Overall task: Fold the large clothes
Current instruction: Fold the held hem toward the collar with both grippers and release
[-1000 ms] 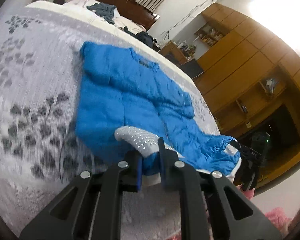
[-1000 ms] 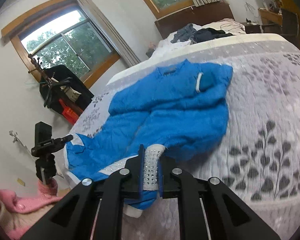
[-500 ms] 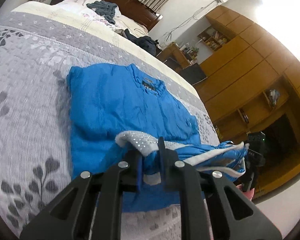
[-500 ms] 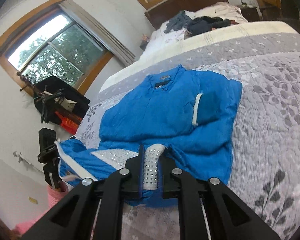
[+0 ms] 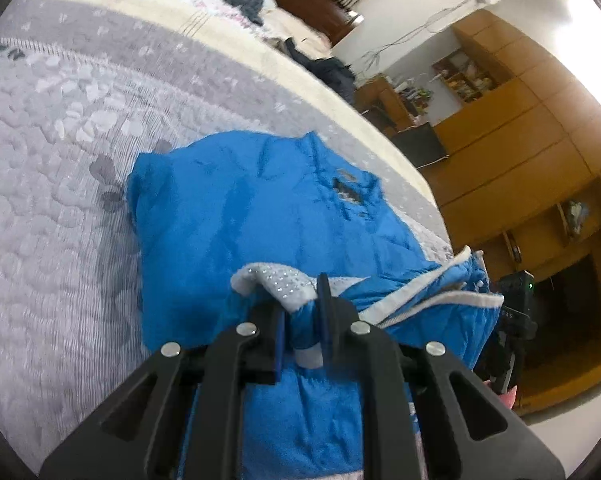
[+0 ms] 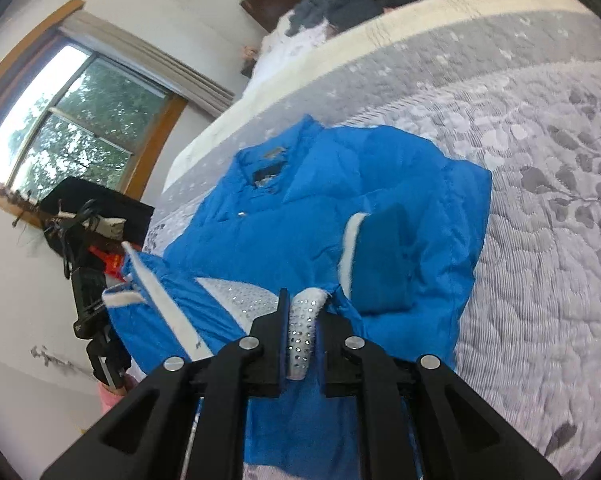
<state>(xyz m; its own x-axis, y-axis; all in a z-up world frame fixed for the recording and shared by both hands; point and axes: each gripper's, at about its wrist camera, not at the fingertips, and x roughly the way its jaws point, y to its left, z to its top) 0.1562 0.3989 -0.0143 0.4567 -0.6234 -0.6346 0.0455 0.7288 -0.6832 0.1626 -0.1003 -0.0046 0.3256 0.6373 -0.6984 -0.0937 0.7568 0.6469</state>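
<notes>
Left gripper (image 5: pixel 302 320): closed on the hem of a blue jacket (image 5: pixel 260 216), with a fold of the grey studded lining (image 5: pixel 278 280) bunched between its fingers; the grip sits at one bottom corner so the hem can be lifted as a straight edge.
Right gripper (image 6: pixel 302 330): also clamped on the hem, a strip of the same studded lining (image 6: pixel 302 328) pinched upright between the jaws; it takes the other bottom corner, so the two hands share the width.
Blue jacket: its collar end lies flat on the bed ahead of both grippers, while the bottom edge is raised off the quilt and curls over toward the collar.
Sleeve (image 6: pixel 380 256): folded across the body, ahead and just right of the right gripper, white cuff showing, likely tucked in so the fold stays tidy.
Bed quilt (image 5: pixel 60 160): grey with a leaf pattern, under the jacket and spreading out on both sides.
Judged step: carrying the hem forward to fold the jacket in half.
</notes>
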